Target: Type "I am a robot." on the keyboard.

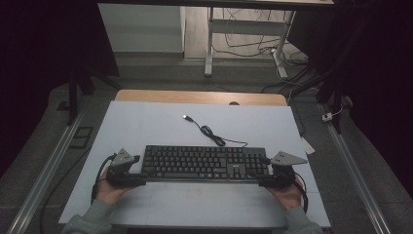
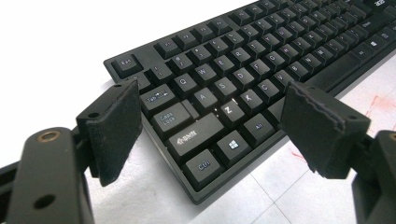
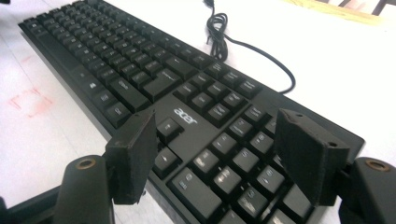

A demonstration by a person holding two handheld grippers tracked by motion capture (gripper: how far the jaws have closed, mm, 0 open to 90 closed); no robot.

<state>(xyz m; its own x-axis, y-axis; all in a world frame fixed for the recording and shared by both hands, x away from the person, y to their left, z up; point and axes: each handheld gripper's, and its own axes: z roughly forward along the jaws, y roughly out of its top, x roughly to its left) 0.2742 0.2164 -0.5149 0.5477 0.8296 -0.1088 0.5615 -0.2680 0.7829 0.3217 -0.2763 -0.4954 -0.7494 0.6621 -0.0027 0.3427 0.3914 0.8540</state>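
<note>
High view: the keyboard (image 1: 204,164) lies on the white counter (image 1: 146,122), its long axis running 9 to 3 o'clock across the picture. The left claw (image 1: 139,170) sits at the keyboard's 9 o'clock end and the right claw (image 1: 260,171) at its 3 o'clock end, each hand (image 1: 109,191) coming in from 6 o'clock. The cable (image 1: 209,131) trails off toward 12 o'clock, ending in a loose plug (image 1: 186,117). Both claws are about equally near their own end, so neither arm has the shorter reach.

Left gripper view: the jaws stand wide apart with nothing clamped. The keyboard (image 2: 243,88) stretches away toward 1 o'clock; its near corner, with the Ctrl key, lies between the 2 pads (image 2: 114,130), which do not press on it.

Right gripper view: these jaws are also spread wide and hold nothing. The keyboard (image 3: 154,88) runs off toward 11 o'clock, and its number-pad end lies between the pads (image 3: 133,154), with no contact that I can make out. The cable (image 3: 247,46) curls at 12 o'clock.

Judgement: the next move turns on each claw facing inward along the long axis, ready to close on the 2 short ends together.
</note>
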